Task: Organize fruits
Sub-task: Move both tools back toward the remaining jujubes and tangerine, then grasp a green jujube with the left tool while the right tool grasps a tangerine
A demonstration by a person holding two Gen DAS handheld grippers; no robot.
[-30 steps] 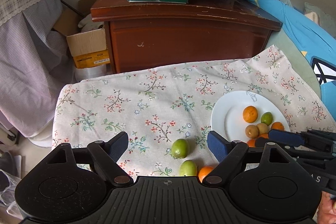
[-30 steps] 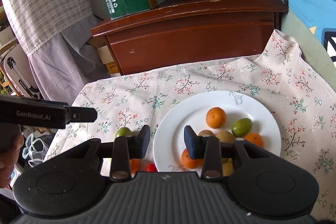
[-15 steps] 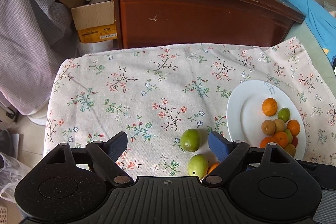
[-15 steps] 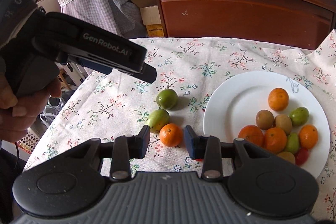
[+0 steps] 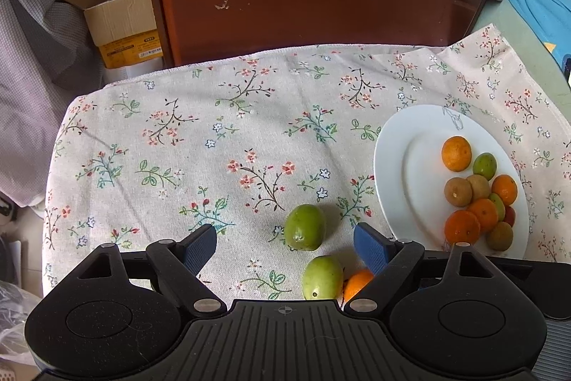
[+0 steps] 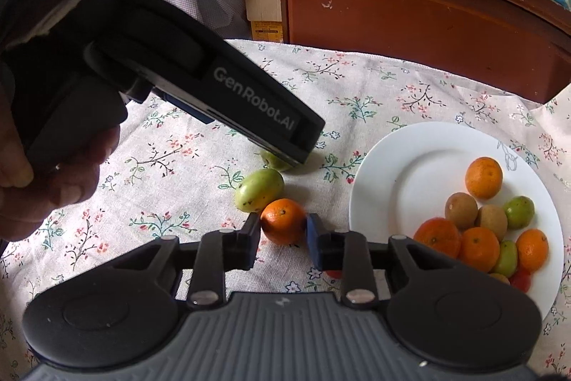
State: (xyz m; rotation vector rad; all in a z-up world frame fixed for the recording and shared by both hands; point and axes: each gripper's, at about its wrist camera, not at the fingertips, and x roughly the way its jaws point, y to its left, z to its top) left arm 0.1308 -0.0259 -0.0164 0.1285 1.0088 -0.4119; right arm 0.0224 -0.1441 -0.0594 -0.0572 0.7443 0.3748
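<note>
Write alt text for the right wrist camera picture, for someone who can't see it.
The right gripper is closing around a small orange on a floral tablecloth, its jaws at the fruit's sides. Beside the orange lies a green fruit; the left gripper, held in a hand, reaches over another. To the right, a white plate holds more fruit.

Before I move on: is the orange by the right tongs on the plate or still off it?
Off it. The orange lies on the cloth beside the plate, between the closing right tongs.
</note>
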